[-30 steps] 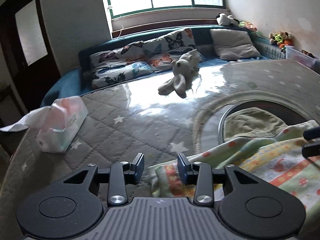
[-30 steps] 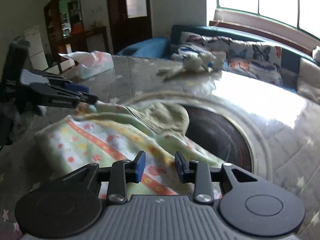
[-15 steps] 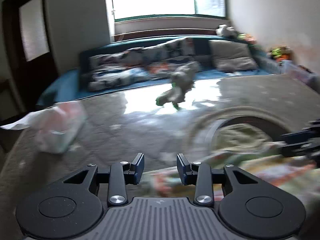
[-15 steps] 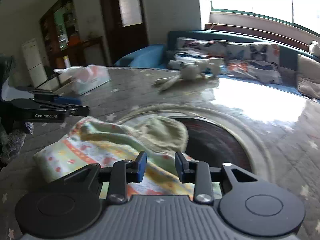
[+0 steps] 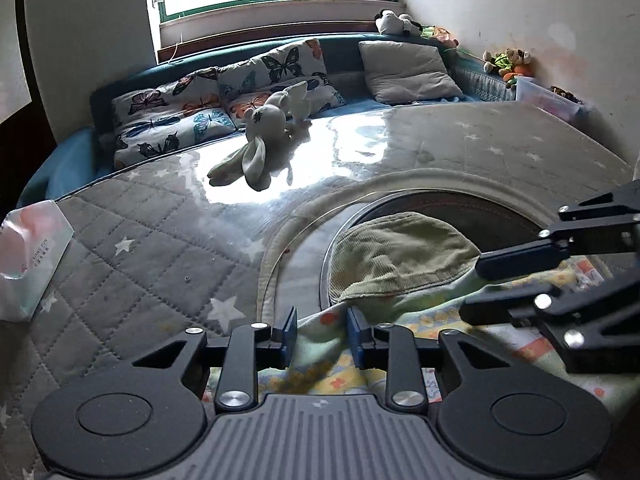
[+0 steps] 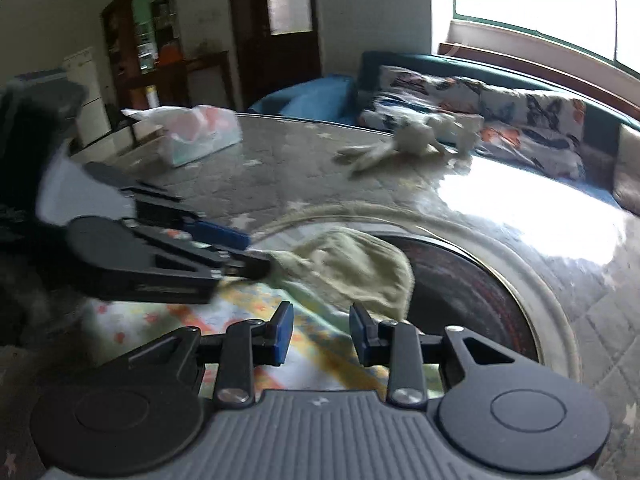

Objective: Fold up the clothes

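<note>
Under both open claws, garment (image 5: 400, 268) lies crumpled, hood windowward.

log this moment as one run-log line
left gripper: open over patterned garment | right gripper: open above garment | green hood: unfolded

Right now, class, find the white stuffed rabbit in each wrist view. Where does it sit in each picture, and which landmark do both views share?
Left wrist view: the white stuffed rabbit lies upper centre-left on the grey quilted table cover, before the butterfly pillows.
Right wrist view: the rabbit lies upper centre-right, blurred, near the same pillows.
Shared landmark: the olive corduroy garment by the dark round inset.
</note>
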A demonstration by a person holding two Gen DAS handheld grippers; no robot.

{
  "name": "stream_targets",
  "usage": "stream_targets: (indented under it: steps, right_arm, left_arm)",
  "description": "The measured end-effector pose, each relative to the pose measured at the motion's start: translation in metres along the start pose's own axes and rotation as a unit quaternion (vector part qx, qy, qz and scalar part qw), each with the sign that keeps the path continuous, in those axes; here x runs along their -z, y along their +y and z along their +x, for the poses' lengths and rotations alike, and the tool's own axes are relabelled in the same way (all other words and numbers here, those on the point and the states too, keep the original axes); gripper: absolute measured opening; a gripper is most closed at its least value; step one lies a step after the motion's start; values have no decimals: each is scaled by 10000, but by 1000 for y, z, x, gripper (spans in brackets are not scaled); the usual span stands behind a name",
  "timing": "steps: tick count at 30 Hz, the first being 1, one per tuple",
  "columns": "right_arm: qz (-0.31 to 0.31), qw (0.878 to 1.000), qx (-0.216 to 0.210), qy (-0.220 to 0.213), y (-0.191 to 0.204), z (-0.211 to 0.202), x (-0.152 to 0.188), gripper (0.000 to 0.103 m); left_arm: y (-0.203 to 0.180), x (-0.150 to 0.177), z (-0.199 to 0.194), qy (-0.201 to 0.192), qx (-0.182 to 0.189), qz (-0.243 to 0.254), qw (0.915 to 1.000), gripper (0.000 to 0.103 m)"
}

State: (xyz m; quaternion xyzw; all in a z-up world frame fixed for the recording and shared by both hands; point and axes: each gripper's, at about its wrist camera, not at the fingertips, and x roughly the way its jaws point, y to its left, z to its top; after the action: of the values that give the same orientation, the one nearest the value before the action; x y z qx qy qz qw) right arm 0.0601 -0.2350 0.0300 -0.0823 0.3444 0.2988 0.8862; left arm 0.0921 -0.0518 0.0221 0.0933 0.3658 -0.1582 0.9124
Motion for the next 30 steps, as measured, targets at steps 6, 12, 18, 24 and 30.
stream_targets:
  steps: [6, 12, 18, 24, 30]
  right_arm:
    - [-518, 9983, -220, 133, 32, -6, 8, 31]
    - [-1195, 9925, -212, 144, 73, -25, 31, 31]
    - [-1045, 9937, -406, 71, 83, -45, 48, 31]
    - [-541, 9980, -257, -184, 69, -70, 58, 31]
    - [25, 9999, 134, -67, 42, -80, 81, 32]
  left_arm:
    - [2, 1, -2, -16, -57, -51, 10000, 32]
    - [-1, 7, -11, -85, -163, -68, 9998, 32]
    - [-17, 29, -49, -323, -81, 87, 9994, 32]
    - [-32, 62, -77, -389, -114, 242, 9989, 32]
    - [-29, 81, -94, -522, -200, 104, 9984, 32]
